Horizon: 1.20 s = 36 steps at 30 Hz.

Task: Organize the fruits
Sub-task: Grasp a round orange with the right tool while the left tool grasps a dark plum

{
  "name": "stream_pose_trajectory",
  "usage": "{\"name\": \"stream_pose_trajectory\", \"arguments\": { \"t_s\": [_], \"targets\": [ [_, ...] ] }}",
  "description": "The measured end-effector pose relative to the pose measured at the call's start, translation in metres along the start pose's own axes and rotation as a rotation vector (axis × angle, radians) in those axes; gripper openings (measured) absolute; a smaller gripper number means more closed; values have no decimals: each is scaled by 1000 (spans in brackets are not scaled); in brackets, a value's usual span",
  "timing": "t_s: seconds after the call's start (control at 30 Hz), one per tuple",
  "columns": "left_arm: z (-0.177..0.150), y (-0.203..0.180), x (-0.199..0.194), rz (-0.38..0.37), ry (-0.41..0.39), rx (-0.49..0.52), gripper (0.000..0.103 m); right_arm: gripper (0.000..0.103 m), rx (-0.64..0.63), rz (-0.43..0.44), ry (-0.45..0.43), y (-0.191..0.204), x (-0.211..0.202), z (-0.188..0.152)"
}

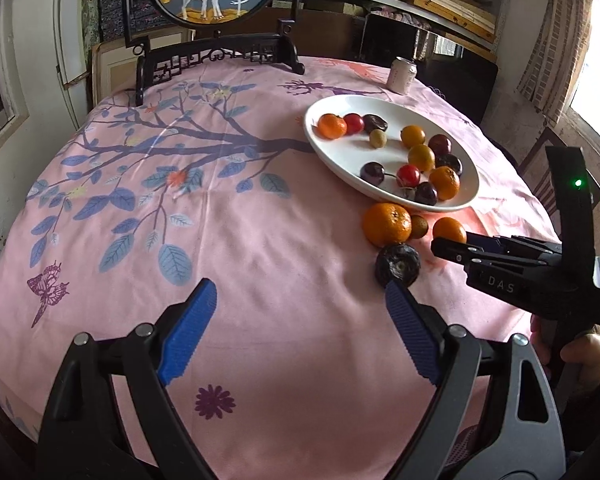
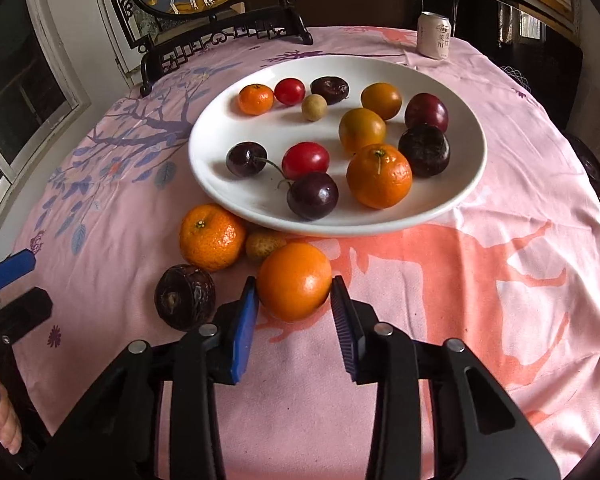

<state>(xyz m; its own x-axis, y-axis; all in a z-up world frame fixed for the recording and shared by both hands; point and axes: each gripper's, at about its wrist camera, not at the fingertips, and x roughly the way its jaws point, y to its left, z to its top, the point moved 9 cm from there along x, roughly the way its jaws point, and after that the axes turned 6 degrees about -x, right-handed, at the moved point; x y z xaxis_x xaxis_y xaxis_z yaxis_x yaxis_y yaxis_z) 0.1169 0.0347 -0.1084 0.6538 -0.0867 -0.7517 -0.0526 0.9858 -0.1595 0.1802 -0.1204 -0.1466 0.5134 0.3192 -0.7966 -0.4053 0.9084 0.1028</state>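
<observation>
Closing on a smooth orange (image 2: 294,280), the right gripper (image 2: 294,300) brackets it — pads touching its sides; left gripper (image 1: 300,312) gapes empty. Plate (image 2: 220,184) at 12 o'clock holds most fruit — four remain on the cloth.

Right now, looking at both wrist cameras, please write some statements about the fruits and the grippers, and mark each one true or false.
1. The right gripper has its fingers on both sides of an orange lying on the tablecloth. True.
2. The left gripper holds a fruit. False: it is open, nothing between its fingers.
3. The white plate is empty. False: it carries many fruits.
4. A drink can stands beyond the plate. True.
5. A dark wrinkled fruit lies on the tablecloth, off the plate. True.
</observation>
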Motion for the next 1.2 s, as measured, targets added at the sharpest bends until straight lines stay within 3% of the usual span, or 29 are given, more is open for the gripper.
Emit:
{"name": "stream_pose_trajectory", "arguments": {
  "t_s": [0.3,0.53,0.67,0.7,1.2],
  "targets": [
    [-9,-60,50,-24,118,86,88,37,26,-18,-53,-32,-52,-45],
    [-8,-78,78,37,146,121,85,37,85,-20,-77,-61,-66,-62],
    [-12,-78,84,36,177,108,55,37,82,-2,-76,-60,-65,-63],
    [-11,-79,83,31,175,114,40,37,80,2,-74,-59,-64,-63],
    [-10,-67,61,-23,158,87,40,37,46,17,-53,-37,-56,-56]
  ]
}}
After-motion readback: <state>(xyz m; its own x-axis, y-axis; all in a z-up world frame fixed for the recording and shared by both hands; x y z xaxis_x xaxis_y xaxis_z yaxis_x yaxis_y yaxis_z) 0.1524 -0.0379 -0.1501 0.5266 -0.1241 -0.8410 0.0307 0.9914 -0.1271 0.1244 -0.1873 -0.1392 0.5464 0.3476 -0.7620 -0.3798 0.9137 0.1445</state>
